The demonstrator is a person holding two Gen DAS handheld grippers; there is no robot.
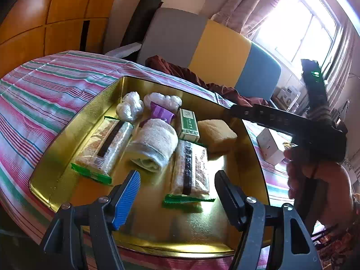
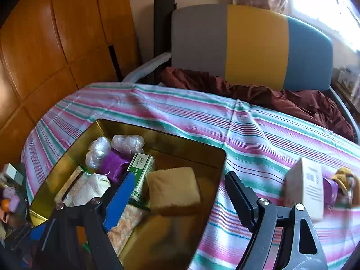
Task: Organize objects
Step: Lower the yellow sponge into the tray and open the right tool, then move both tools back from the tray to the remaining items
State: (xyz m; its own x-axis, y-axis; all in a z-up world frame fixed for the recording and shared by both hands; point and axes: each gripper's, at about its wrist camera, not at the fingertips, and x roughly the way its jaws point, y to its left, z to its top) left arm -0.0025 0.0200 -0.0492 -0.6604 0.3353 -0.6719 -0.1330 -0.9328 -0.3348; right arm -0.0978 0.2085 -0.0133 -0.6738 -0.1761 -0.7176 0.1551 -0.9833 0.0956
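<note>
A gold tin tray [image 1: 67, 139] [image 2: 67, 148] sits on the striped cloth. It holds two snack packets [image 1: 105, 146] [image 1: 191, 171], a rolled towel [image 1: 155, 146] [image 2: 85, 189], a purple packet [image 1: 162, 112] [image 2: 112, 164], two white wrapped bundles [image 1: 129, 108] [image 1: 163, 100], a green box [image 1: 187, 124] [image 2: 141, 168] and a tan sponge [image 1: 217, 133] [image 2: 173, 189]. My left gripper [image 1: 177, 191] is open and empty, over the tray's near end. My right gripper [image 2: 182, 200] is open and empty, above the tray's right edge by the sponge; its body shows in the left wrist view [image 1: 281, 121].
A white box [image 2: 306, 189] [image 1: 270, 146] stands on the cloth right of the tray, with a purple and yellow item [image 2: 339, 184] beside it. A grey, yellow and blue chair [image 2: 252, 45] with a maroon cloth [image 2: 270, 96] is behind. Wooden panels [image 2: 45, 45] are at left.
</note>
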